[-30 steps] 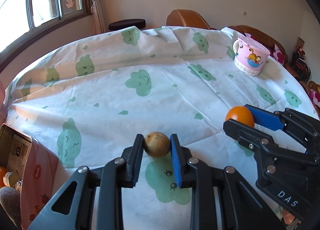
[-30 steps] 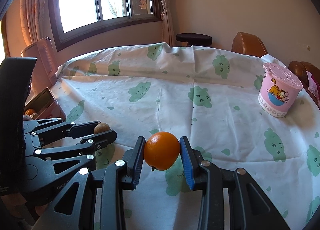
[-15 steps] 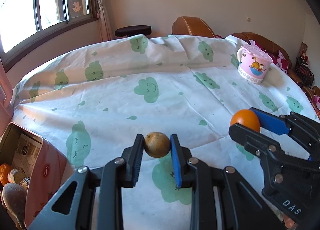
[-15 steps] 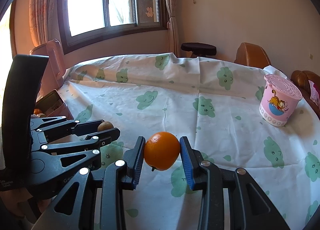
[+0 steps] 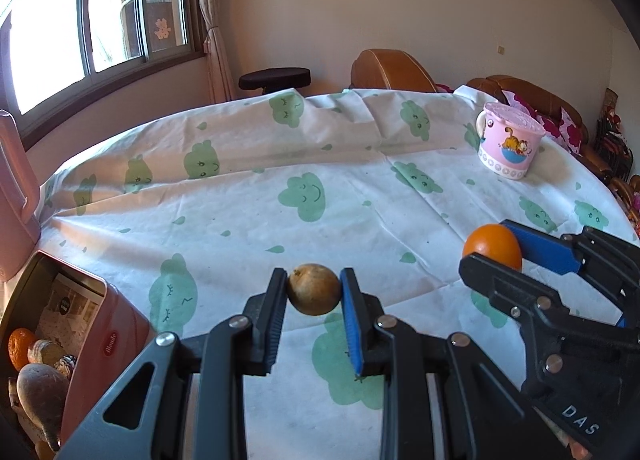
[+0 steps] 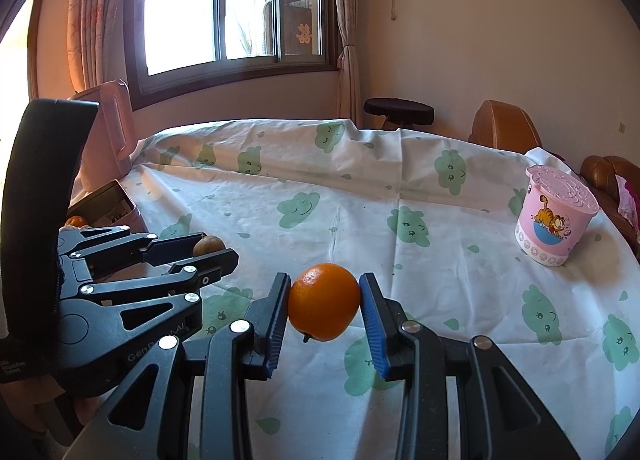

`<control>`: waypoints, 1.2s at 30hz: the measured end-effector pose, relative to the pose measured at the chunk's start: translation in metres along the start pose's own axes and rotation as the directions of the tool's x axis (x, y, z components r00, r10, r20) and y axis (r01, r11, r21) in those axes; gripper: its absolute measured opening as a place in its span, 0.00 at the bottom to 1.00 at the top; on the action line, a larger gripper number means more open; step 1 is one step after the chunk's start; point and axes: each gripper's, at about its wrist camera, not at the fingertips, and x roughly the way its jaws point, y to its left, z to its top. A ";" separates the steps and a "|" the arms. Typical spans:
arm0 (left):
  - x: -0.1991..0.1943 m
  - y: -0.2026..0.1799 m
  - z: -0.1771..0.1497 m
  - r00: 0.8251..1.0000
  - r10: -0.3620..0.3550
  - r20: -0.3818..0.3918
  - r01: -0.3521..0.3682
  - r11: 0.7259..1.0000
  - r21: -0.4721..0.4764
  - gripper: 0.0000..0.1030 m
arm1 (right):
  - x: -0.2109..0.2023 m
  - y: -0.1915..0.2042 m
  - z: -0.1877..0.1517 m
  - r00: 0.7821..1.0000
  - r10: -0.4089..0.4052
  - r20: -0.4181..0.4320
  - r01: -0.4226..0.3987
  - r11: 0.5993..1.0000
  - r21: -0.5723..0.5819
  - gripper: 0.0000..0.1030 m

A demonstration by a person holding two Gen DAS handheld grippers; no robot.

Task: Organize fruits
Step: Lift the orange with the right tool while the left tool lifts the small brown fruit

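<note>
My left gripper [image 5: 314, 290] is shut on a small brown round fruit [image 5: 314, 289] and holds it above the cloud-print tablecloth [image 5: 248, 212]. My right gripper [image 6: 324, 302] is shut on an orange [image 6: 324, 302], also held above the cloth. In the left wrist view the orange [image 5: 493, 245] and right gripper sit to the right. In the right wrist view the brown fruit [image 6: 207, 245] and left gripper sit to the left. A pink tin box [image 5: 90, 324] at the lower left holds an orange [image 5: 22, 346] and other fruits.
A pink lidded cartoon cup [image 5: 508, 144] stands at the far right of the table; it also shows in the right wrist view [image 6: 554, 216]. A pink jug [image 6: 114, 128] stands at the far left. Chairs and a stool ring the table's far side.
Both grippers have risen and tilted up with their fruits still gripped; more of the window and wall shows, and the tin box has come further into the left wrist view.
</note>
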 end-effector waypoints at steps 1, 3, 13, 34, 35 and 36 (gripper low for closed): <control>-0.001 0.000 0.000 1.000 0.002 0.005 -0.002 1.000 0.000 0.27 | -0.001 0.000 0.000 1.000 0.000 0.003 0.000 1.000 0.000 0.36; -0.003 0.000 0.000 1.000 0.006 0.014 -0.006 1.000 0.001 0.27 | -0.002 0.000 0.000 1.000 0.000 0.010 0.000 1.000 -0.002 0.36; -0.010 0.001 0.000 0.998 0.024 0.057 -0.024 1.000 -0.003 0.27 | -0.009 0.002 0.000 0.999 -0.004 0.053 0.005 1.000 -0.008 0.36; -0.027 -0.001 -0.003 0.987 0.065 0.144 -0.065 0.998 -0.002 0.27 | -0.022 0.002 -0.002 0.993 -0.003 0.115 0.003 1.000 -0.005 0.36; -0.028 -0.001 -0.003 0.987 0.067 0.148 -0.067 0.998 -0.002 0.27 | -0.023 0.002 -0.002 0.993 -0.003 0.119 0.004 1.000 -0.005 0.36; -0.029 -0.001 -0.003 0.986 0.068 0.151 -0.068 0.998 -0.001 0.27 | -0.023 0.002 -0.002 0.992 -0.003 0.123 0.004 1.000 -0.005 0.36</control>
